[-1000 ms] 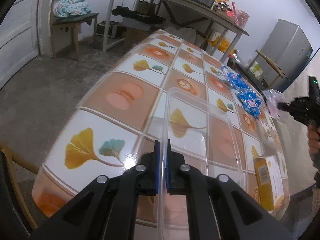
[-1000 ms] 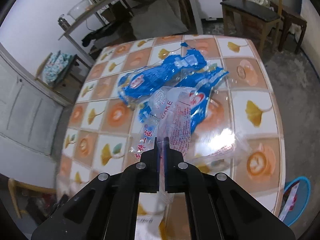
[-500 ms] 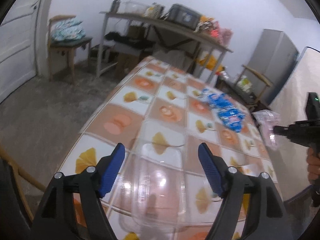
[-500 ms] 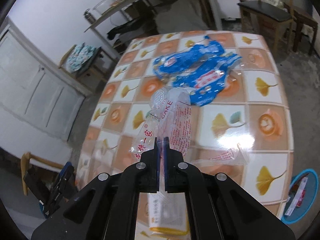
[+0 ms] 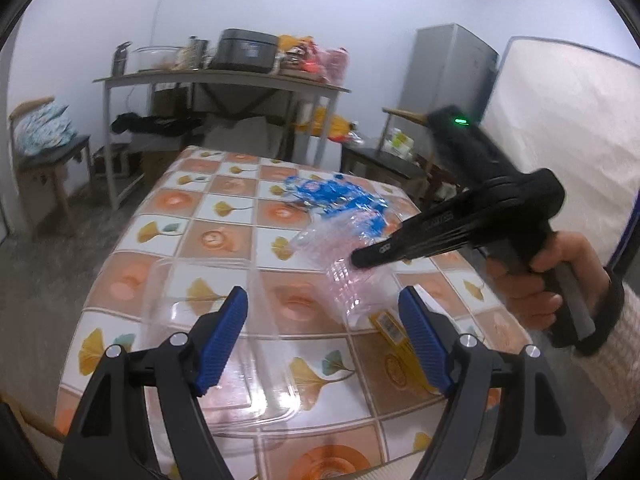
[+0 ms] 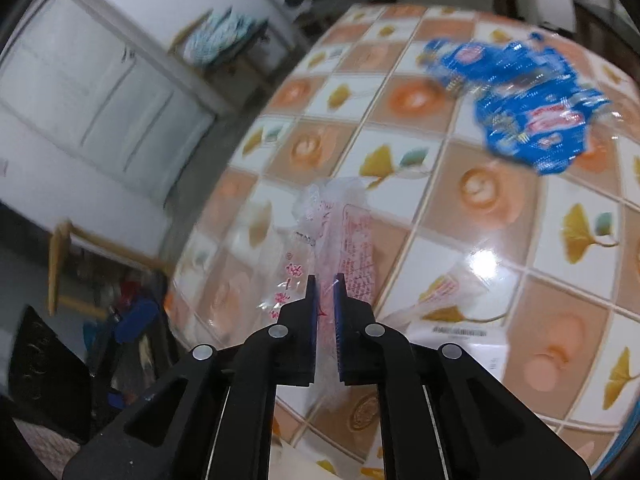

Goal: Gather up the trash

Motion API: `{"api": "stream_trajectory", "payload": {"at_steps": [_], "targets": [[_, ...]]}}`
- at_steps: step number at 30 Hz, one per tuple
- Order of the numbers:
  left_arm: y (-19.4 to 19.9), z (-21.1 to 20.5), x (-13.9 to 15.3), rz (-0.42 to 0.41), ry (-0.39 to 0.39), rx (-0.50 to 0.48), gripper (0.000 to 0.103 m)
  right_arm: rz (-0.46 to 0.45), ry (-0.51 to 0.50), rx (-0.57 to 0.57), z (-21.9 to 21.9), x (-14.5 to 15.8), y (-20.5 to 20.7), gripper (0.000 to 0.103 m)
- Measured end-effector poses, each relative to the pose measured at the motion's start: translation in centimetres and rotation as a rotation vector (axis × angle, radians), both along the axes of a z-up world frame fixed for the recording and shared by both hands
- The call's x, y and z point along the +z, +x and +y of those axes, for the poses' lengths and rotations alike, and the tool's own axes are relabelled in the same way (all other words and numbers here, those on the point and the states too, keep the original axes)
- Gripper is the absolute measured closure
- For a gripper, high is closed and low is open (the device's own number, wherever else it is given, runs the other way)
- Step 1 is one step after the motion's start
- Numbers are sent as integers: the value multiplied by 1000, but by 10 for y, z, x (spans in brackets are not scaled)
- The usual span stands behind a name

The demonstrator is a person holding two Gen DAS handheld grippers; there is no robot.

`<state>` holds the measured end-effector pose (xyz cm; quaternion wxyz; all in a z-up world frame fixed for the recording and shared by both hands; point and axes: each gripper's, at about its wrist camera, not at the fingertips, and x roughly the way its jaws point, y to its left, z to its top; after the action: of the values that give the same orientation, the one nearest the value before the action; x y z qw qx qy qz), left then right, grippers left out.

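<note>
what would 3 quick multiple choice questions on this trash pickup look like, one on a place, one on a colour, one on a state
1. Where does the clear plastic tray lie?
A. on the tiled table top
B. on a chair
C. on the floor

2. What colour are the crumpled wrappers at the far end of the table?
A. green
B. blue
C. black

3. How does the left gripper stand?
A. clamped on the tray
B. shut on nothing
C. open, with nothing gripped

Answers:
1. A, the tray rests flat on the patterned top below the left gripper.
2. B, both views show them bright blue.
3. C, its blue pads stand wide apart above the tray, while the right gripper has the clear red-printed bag between its opening jaws.
</note>
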<state>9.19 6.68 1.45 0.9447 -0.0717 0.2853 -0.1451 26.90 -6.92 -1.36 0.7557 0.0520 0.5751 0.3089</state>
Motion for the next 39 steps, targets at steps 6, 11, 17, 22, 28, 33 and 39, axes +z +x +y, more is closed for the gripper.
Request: {"api": "stream_trajectory", "payload": {"at_steps": [6,11,17,22,28,33,39], "targets": [[18,-18,-7,27,-11,-38,27,-49,-10,27,-12,14,1,42],[30,-31,-13,16,39,-65,27,-103,58,-83,-55,41,33,29],[36,-39,-18,36,65,-69,27,-52,-65,-289,-94,16,135,16],[39,-41,-17,39,80,-72,27,263,-28,-604,-133,-40,216,16],[41,-37,-19,60,63,-74,27,401,-92,-751,-134,-67,262,15],[43,-30,-21,77,39,-62,27,390,-194,-764,-116,-74,282,13],[45,-24,-21,78,26,-55,27,265,-416,-651,-79,-80,282,11]]}}
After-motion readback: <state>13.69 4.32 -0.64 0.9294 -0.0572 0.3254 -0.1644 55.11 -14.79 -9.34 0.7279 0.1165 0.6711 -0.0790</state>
